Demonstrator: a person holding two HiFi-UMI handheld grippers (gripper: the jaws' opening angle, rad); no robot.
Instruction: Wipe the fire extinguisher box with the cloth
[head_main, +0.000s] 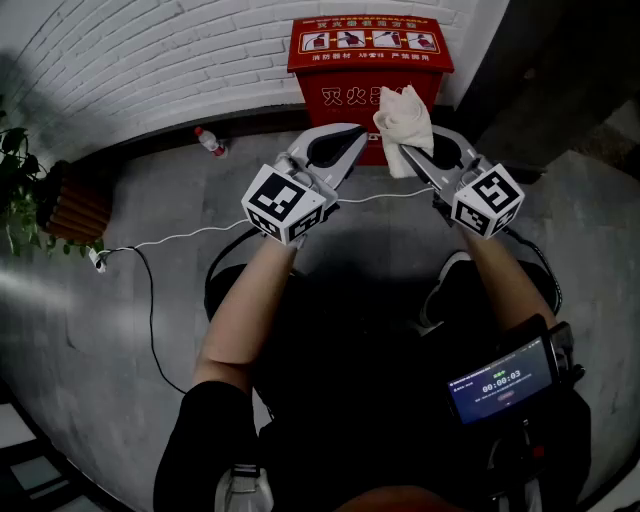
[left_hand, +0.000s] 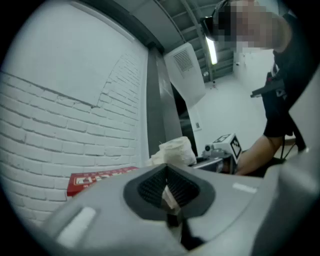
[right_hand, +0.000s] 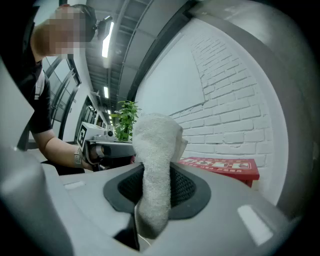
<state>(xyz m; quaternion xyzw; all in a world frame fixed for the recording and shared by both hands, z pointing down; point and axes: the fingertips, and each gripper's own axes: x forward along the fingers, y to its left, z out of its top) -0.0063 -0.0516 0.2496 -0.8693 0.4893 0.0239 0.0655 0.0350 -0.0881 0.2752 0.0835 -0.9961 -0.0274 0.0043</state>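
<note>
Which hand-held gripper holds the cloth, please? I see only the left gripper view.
Observer: The right hand-held gripper. Its own view shows the jaws clamped on the cloth.
Operator: Thank you. Is anything lying on the floor near the box?
Observer: Yes. The head view shows a bottle lying by the wall, left of the box.
Operator: Anything else down there?
Observer: A white cable runs across the floor, nearer the person than the box.
</note>
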